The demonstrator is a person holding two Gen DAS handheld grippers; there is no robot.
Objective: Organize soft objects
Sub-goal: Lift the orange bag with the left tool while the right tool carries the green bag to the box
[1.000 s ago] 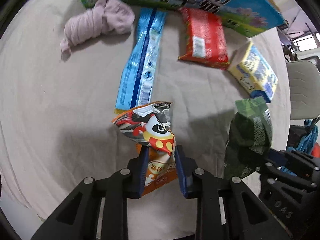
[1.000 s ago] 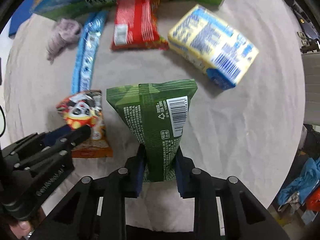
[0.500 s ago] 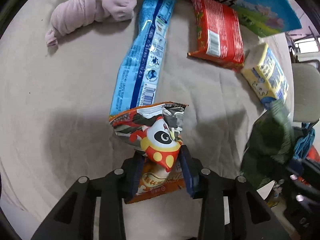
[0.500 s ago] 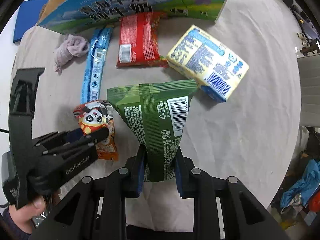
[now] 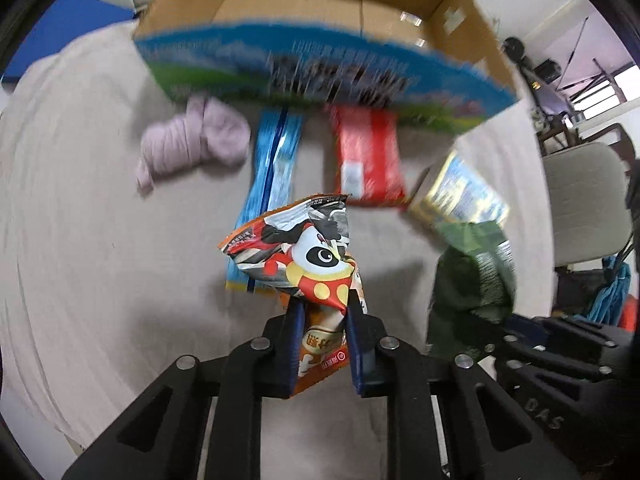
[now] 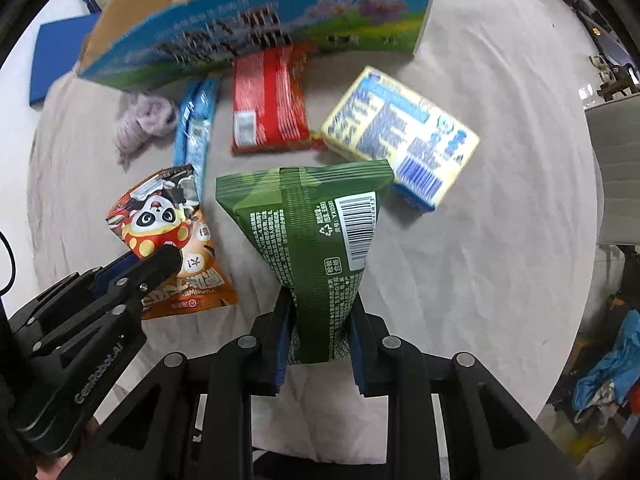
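Observation:
My left gripper is shut on an orange panda snack bag and holds it above the cloth. It also shows in the right wrist view. My right gripper is shut on a green snack bag, seen at the right in the left wrist view. A pink rolled cloth, a long blue packet, a red packet and a yellow-blue pack lie on the table before an open cardboard box.
The table is covered with a beige cloth. The box has a blue-green printed front wall and stands at the far side. A chair stands at the right edge. A blue board lies at the far left.
Both grippers have lifted and tilted up with their bags, so the open box has come into view. The left wrist view is blurred by motion.

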